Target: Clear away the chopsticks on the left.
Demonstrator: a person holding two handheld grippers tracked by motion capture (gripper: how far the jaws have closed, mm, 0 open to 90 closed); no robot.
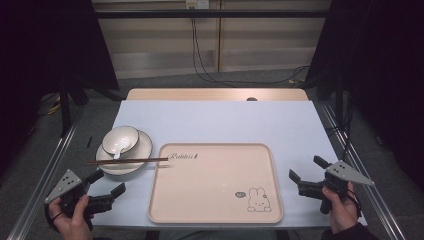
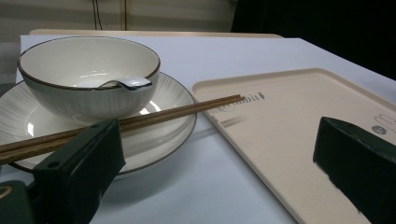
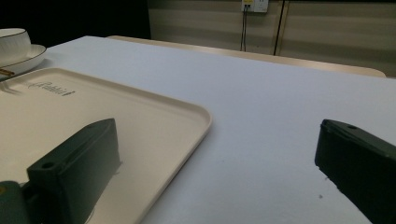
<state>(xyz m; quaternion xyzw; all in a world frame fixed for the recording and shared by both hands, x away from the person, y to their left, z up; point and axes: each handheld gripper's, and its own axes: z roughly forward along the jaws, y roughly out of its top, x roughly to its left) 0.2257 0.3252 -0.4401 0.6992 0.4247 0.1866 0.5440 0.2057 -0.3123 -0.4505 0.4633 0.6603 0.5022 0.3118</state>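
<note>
A white ribbed bowl [image 1: 120, 138] holding a white spoon [image 1: 121, 147] sits on a white ribbed plate [image 1: 143, 152] left of the beige rectangular tray [image 1: 210, 200] on the pale tabletop [image 1: 225, 120]; brown chopsticks [image 1: 127, 161] lie across plate and tray rim. Left tongs [image 1: 107, 183] and right tongs [image 1: 306, 174] gape wide, holding nothing

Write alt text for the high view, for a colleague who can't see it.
A person's two hands hold the open left gripper and right gripper at either side of an empty beige tray on a white table. Left of the tray, a bowl holding a spoon sits on a plate, chopsticks across its rim.
</note>
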